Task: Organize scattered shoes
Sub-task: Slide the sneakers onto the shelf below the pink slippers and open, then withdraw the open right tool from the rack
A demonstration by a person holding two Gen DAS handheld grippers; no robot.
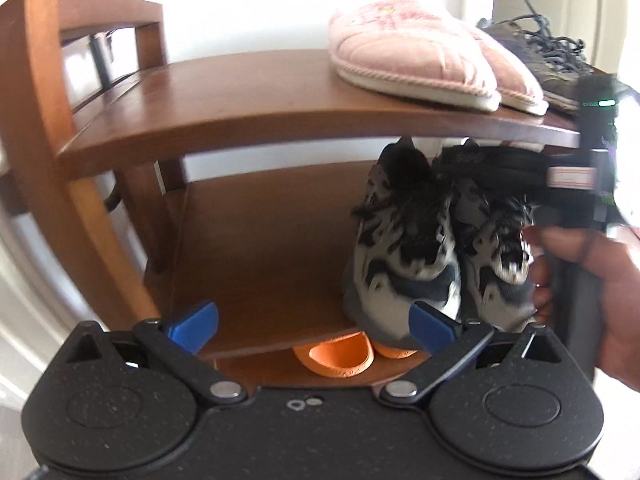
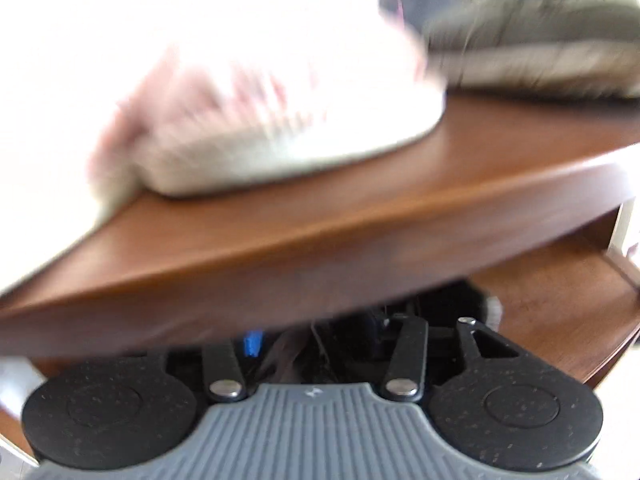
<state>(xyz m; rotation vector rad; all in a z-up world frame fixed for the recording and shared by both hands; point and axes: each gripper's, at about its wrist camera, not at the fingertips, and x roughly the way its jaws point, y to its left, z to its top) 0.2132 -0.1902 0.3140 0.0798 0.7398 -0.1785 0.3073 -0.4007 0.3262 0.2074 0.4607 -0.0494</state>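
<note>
Two grey, black and white patterned sneakers (image 1: 404, 240) stand side by side on the middle shelf of a wooden shoe rack (image 1: 248, 112). My left gripper (image 1: 314, 326) hovers open in front of that shelf, its blue pads (image 1: 194, 326) wide apart and empty. A hand holds my right gripper (image 1: 492, 164), which reaches under the top shelf over the right sneaker (image 1: 500, 256). In the blurred right wrist view that gripper (image 2: 316, 340) stands open, with the sneaker's dark top (image 2: 360, 332) between its fingers; only one blue pad (image 2: 252, 342) shows.
Pink slippers (image 1: 404, 56) and a dark lace-up shoe (image 1: 548, 56) rest on the top shelf. Orange clogs (image 1: 336, 354) sit on the lowest shelf. The middle shelf's left half (image 1: 256, 248) is bare wood. The top shelf edge (image 2: 320, 232) hangs close above my right gripper.
</note>
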